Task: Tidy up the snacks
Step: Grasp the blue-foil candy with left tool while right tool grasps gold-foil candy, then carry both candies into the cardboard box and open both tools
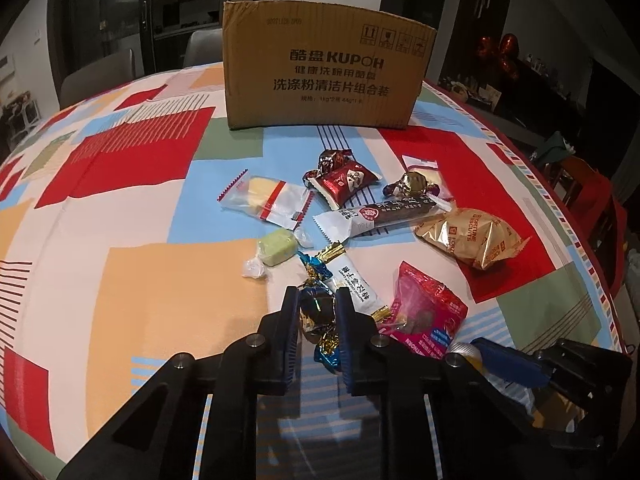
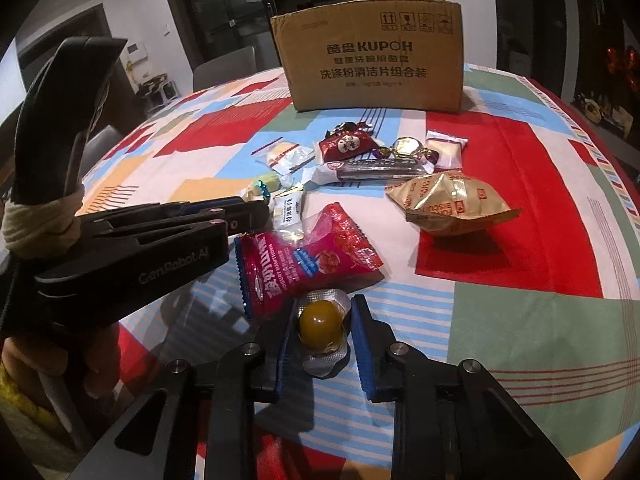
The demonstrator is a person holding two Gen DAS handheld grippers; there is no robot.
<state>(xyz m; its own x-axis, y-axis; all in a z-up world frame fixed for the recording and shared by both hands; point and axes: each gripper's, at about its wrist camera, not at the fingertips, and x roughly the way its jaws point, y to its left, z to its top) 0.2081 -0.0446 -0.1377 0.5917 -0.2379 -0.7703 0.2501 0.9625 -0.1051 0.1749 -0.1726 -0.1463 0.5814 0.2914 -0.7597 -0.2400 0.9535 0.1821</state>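
Snacks lie heaped mid-table, before the cardboard box. The left gripper pinches a blue foil candy; the right gripper clamps a foil-backed yellow ball. Bare tablecloth spreads leftward to the edge.

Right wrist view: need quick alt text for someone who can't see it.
The right gripper is shut on a foil blister holding a yellow-brown ball, on a patterned tablecloth. Beyond lie a pink snack packet, more wrapped snacks and a cardboard box; the left gripper reaches in alongside.
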